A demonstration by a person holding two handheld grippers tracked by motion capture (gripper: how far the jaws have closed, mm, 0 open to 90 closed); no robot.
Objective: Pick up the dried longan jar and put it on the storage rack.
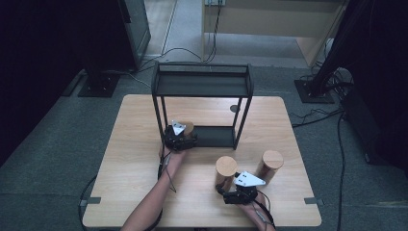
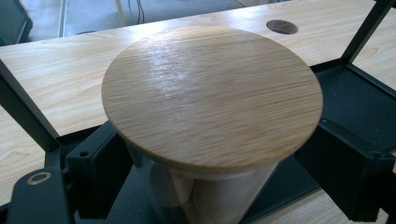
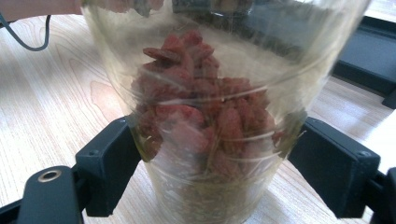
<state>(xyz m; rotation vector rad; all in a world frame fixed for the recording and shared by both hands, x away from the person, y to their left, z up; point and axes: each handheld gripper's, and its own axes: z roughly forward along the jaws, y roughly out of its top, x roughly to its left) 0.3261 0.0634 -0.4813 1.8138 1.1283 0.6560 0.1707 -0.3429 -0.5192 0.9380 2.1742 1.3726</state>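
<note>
Left jar (image 2: 212, 105): lid covers most of the glass body; base cut off by the bottom edge; whether the pads touch the glass cannot be told.
Left gripper (image 1: 180, 137): its jaws are hidden under the rack (image 1: 202, 79) shelf and the grey plate.
Right jar (image 3: 219, 116): top cut off by the upper edge, so no lid in the right gripper view; the red filling is blurred.
Right gripper (image 1: 239, 191): pad contact with the jar is too small to tell.
Third jar (image 1: 269, 166): contents too small to tell.
</note>
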